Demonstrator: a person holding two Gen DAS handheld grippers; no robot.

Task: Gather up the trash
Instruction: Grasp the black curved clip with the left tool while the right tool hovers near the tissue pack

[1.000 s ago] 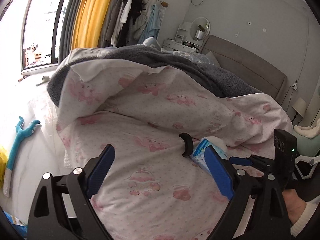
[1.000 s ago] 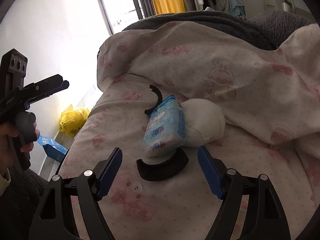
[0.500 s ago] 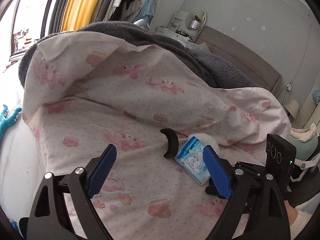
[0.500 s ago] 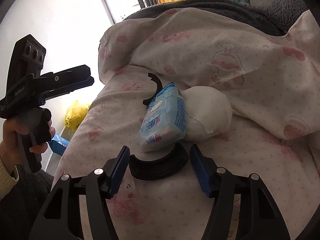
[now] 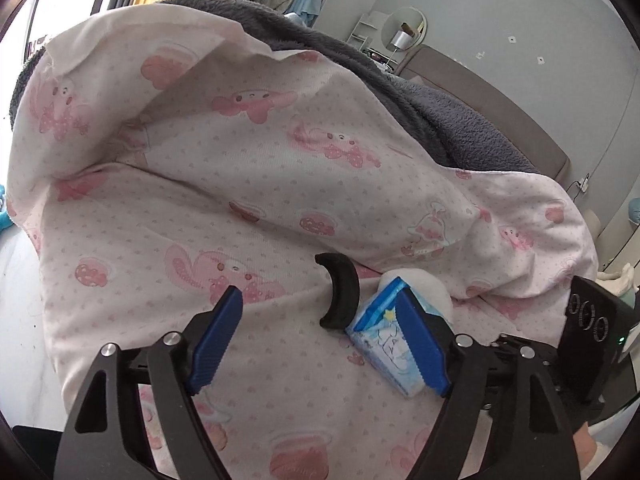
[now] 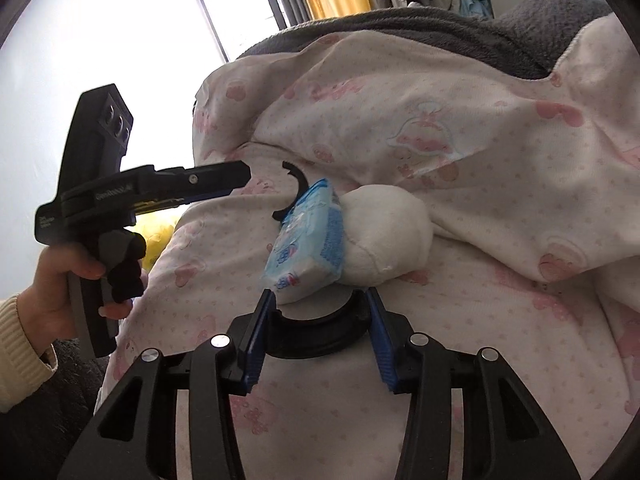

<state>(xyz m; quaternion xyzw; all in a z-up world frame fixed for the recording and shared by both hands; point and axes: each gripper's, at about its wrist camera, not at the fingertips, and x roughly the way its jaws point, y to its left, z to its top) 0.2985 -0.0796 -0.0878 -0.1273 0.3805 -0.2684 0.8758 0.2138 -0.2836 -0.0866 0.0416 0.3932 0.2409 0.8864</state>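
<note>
While the left gripper (image 5: 320,344) hangs with its blue pads wide apart over the pink-patterned quilt (image 5: 224,208), nothing lies between them; its jaws have just been closing a little. In the left wrist view a curved black plastic piece (image 5: 340,292) stands on the quilt just past the right pad, touching a blue tissue pack (image 5: 384,340), which leans on a white rounded lump (image 5: 428,288) at the foot of the quilt's folded-back flap. A grey fleece blanket (image 5: 452,120) covers the flap's upper side.

In the right wrist view, the right gripper (image 6: 320,324) has just been closing, and its pads press on both ends of a black plastic arc (image 6: 316,332) lying on the quilt (image 6: 460,128). The tissue pack (image 6: 308,240) rests just beyond that arc, overlapping its rim. The left gripper (image 6: 224,178) shows side-on at the left, held by a hand (image 6: 68,284).
</note>
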